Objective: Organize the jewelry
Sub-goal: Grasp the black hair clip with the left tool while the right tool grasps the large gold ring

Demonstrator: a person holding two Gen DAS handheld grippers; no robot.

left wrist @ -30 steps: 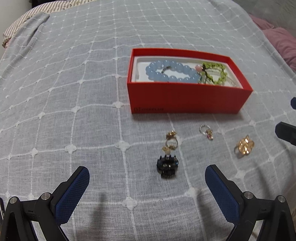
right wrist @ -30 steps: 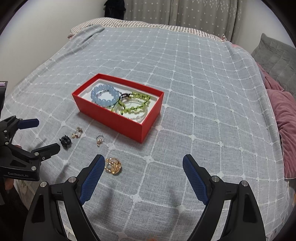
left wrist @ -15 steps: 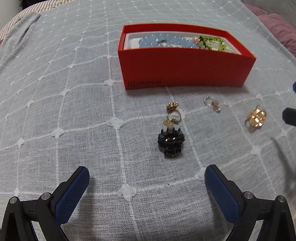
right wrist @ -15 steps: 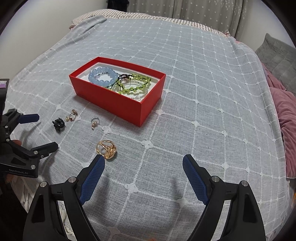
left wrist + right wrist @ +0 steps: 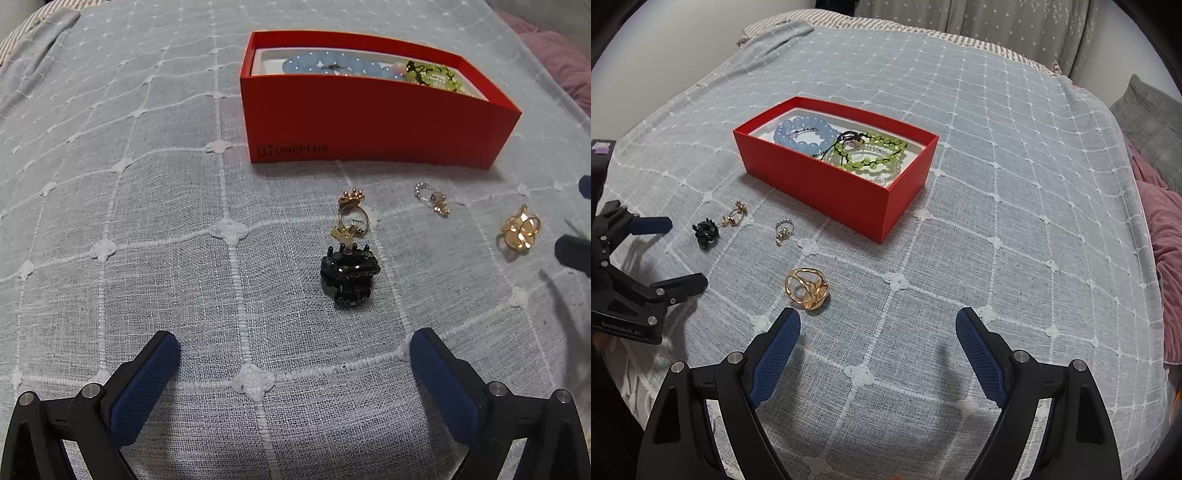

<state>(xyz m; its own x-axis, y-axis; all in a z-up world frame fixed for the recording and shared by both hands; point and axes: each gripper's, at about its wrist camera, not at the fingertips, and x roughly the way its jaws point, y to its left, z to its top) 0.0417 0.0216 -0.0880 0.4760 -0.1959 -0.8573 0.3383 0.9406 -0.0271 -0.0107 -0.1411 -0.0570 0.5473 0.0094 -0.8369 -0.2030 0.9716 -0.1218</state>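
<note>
On the bed [image 5: 1015,192] in front of you sits the box [image 5: 827,192], with bracelets [image 5: 809,134] in it. Before the box lie the clip [image 5: 349,275], two small rings [image 5: 351,214] just behind it, a charm [image 5: 432,199] to their right, and a big ring [image 5: 807,288] farthest right.

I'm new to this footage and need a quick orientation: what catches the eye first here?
The bright red box stands out in the middle of the grey checked bedspread, open-topped, with a pale blue bead bracelet and a green bead bracelet inside. In front of it, small pieces lie loose on the cloth: a black claw clip, small gold rings and a large gold ring. Both the left gripper and right gripper are open and empty.
</note>
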